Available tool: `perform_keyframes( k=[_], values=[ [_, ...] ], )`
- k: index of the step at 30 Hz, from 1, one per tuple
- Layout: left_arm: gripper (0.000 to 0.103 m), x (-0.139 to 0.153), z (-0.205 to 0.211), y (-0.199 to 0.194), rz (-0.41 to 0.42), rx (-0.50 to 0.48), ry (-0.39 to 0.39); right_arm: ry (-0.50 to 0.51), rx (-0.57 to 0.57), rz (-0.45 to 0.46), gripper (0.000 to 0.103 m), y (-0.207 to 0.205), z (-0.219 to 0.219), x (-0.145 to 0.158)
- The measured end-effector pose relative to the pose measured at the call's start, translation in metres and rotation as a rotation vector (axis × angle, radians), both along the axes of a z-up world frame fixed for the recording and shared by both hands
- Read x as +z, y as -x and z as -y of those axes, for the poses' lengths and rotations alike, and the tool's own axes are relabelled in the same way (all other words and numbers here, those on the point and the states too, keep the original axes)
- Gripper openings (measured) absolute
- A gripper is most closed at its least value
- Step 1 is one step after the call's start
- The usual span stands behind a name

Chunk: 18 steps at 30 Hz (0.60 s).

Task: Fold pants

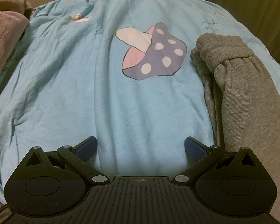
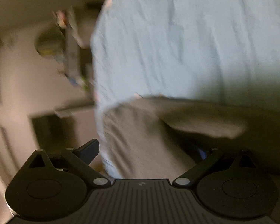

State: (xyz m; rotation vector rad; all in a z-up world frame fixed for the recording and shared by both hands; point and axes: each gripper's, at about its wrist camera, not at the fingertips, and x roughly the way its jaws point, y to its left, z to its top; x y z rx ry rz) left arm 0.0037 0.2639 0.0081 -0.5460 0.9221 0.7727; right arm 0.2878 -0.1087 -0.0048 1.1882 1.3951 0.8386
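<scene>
The grey pants (image 1: 239, 85) lie along the right side of the light blue bed cover (image 1: 84, 85), cuffed leg ends pointing away. My left gripper (image 1: 141, 147) is open and empty, hovering over bare cover left of the pants. In the blurred right wrist view the grey pants (image 2: 149, 130) lie between the wide-apart fingers of my right gripper (image 2: 145, 153). A fold of fabric (image 2: 205, 123) drapes over its right finger and hides it. The left finger (image 2: 89, 149) is clear of the cloth.
A mushroom print (image 1: 155, 52) marks the middle of the cover. A pink-brown blanket (image 1: 5, 28) is heaped at the left edge. In the right wrist view the bed edge (image 2: 98, 97) drops off to the floor and blurred furniture (image 2: 69, 56) on the left.
</scene>
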Motion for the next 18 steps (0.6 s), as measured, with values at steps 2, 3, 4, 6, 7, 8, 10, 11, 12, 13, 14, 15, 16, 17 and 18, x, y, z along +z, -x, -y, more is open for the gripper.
perform_keyframes(
  k=[2,3,4,6,7,8,10,11,12,13,14,15,16,17,18],
  values=[
    [0.103,0.0,-0.001,0.0,-0.001,-0.002,0.001,-0.003,-0.064,-0.022,0.099,0.0,-0.003,-0.006],
    [0.103,0.0,-0.001,0.0,0.002,-0.003,0.002,-0.017,-0.101,-0.033,0.099,0.0,-0.003,-0.01],
    [0.103,0.0,-0.001,0.001,0.003,-0.004,0.003,-0.037,-0.138,-0.041,0.099,0.0,-0.002,-0.012],
    [0.103,0.0,-0.002,0.001,0.006,-0.003,0.006,-0.122,-0.251,-0.012,0.099,0.002,0.007,-0.01],
    [0.103,0.0,-0.002,0.001,0.006,-0.004,0.006,-0.163,-0.318,0.026,0.099,0.001,0.013,-0.005],
    [0.103,0.0,-0.003,0.001,0.006,-0.003,0.006,-0.178,-0.366,0.058,0.099,-0.001,0.022,0.0],
    [0.103,0.0,-0.002,0.001,0.007,-0.002,0.009,-0.075,-0.377,0.087,0.099,-0.005,0.031,0.013],
    [0.103,0.0,-0.003,0.001,0.008,-0.002,0.01,-0.016,-0.33,0.076,0.099,-0.006,0.031,0.016],
    [0.103,0.0,-0.003,0.001,0.009,-0.001,0.012,0.043,-0.238,0.058,0.099,-0.005,0.025,0.018],
    [0.103,0.0,-0.003,0.001,0.011,0.0,0.014,0.083,-0.161,0.059,0.099,-0.001,0.02,0.019],
    [0.103,0.0,-0.003,0.001,0.012,0.0,0.014,0.137,-0.099,0.076,0.099,0.004,0.015,0.022],
    [0.103,0.0,-0.003,0.001,0.013,0.0,0.013,0.219,-0.042,0.096,0.099,0.009,0.011,0.026],
    [0.103,0.0,-0.003,0.001,0.014,0.0,0.013,0.29,0.006,0.132,0.098,0.012,0.004,0.03],
    [0.103,-0.001,-0.003,0.002,0.015,0.0,0.014,0.334,0.041,0.181,0.093,0.016,-0.001,0.036],
    [0.103,-0.001,-0.002,0.002,0.015,0.001,0.015,0.393,0.063,0.25,0.078,0.021,-0.01,0.045]
  ],
)
